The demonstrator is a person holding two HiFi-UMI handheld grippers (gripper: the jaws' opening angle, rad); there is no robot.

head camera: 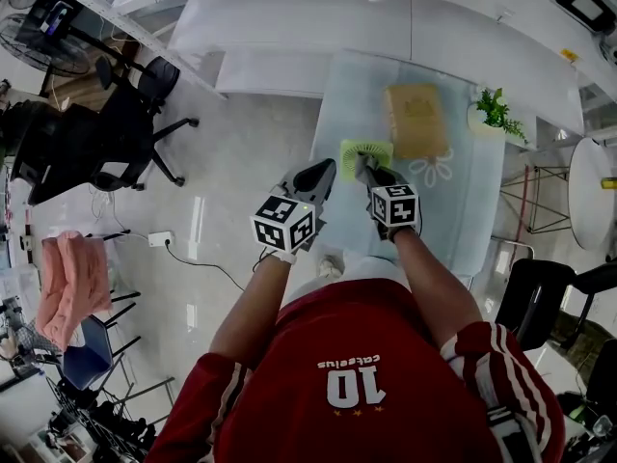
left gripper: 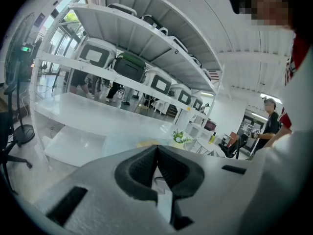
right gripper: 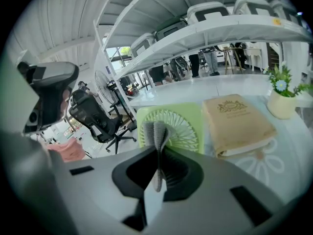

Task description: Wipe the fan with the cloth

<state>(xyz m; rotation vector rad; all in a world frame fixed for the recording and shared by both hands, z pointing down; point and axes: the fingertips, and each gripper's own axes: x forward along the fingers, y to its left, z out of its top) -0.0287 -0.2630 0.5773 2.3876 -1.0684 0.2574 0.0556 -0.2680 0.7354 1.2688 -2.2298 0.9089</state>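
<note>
A small light-green fan (head camera: 365,155) (right gripper: 181,126) lies flat on the glass table (head camera: 472,210), near its left edge. My right gripper (head camera: 366,170) (right gripper: 157,146) is shut on a folded grey cloth (right gripper: 154,132), which sticks up from the jaws just in front of the fan's grille. My left gripper (head camera: 321,174) (left gripper: 156,150) hovers to the left of the fan, off the table's left edge, its jaws shut with nothing between them. Only the table's far part shows past the jaws in the left gripper view.
A tan book (head camera: 416,119) (right gripper: 237,124) lies right of the fan, with a small potted plant (head camera: 496,114) (right gripper: 281,99) beyond it. Black office chairs (head camera: 145,114) and a pink cloth (head camera: 69,283) are at the left; white shelving (left gripper: 127,67) runs behind the table.
</note>
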